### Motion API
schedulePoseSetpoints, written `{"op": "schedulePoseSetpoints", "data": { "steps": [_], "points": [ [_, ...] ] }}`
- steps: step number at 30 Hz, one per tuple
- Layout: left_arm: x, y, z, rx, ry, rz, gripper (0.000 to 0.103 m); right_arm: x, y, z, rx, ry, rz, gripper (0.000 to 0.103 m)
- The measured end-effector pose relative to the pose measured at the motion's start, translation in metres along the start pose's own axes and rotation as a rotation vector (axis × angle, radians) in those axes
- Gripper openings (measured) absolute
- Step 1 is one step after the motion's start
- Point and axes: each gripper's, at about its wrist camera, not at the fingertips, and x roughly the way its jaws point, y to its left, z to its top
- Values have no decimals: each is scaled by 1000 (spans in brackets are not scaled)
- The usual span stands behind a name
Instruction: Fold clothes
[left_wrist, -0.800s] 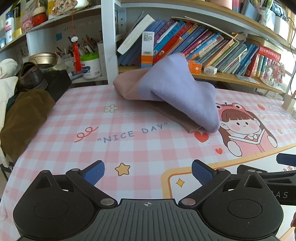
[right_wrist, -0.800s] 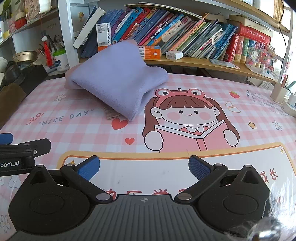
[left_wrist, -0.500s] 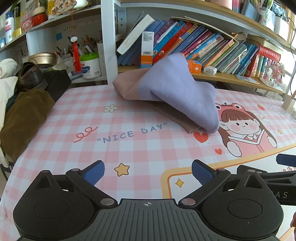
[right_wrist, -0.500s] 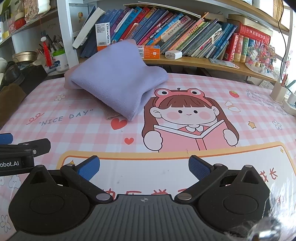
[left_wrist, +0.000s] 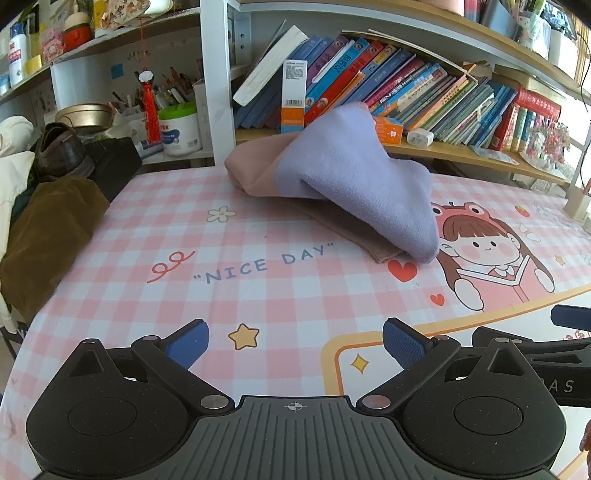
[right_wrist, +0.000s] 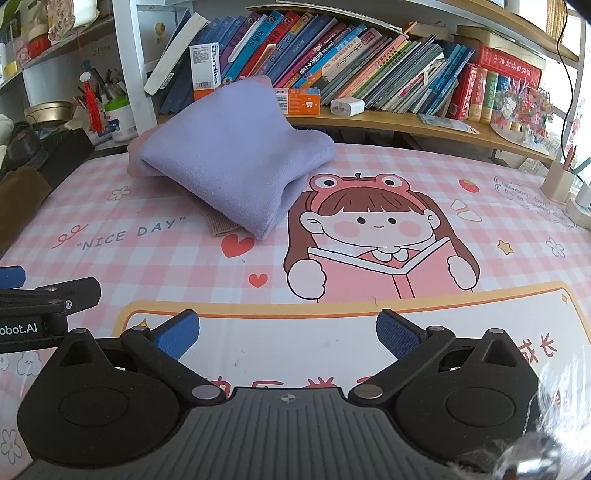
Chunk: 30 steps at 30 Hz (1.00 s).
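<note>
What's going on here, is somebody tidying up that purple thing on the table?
A person holds a gripper tool in each hand over a pink checked table. The left gripper and right gripper are both open and hold nothing. The lilac and pink garment lies loosely folded at the far side of the table, in front of the bookshelf, well apart from both grippers. A beige ribbed edge sticks out from beneath it.

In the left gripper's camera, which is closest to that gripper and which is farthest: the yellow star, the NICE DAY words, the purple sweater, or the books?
From the left gripper, nearest first:
1. Yellow star, on the tablecloth just ahead, between the fingers.
2. NICE DAY words, mid-table.
3. Purple sweater, folded at the table's far side.
4. Books, on the shelf behind the table.
</note>
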Motion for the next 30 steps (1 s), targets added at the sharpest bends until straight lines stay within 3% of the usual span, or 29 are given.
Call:
{"op": "schedulePoseSetpoints", "data": {
  "steps": [30],
  "points": [
    [2,3,1,-9,12,-4,102,2,-1,-1,15,16,-11,103]
  ]
}}
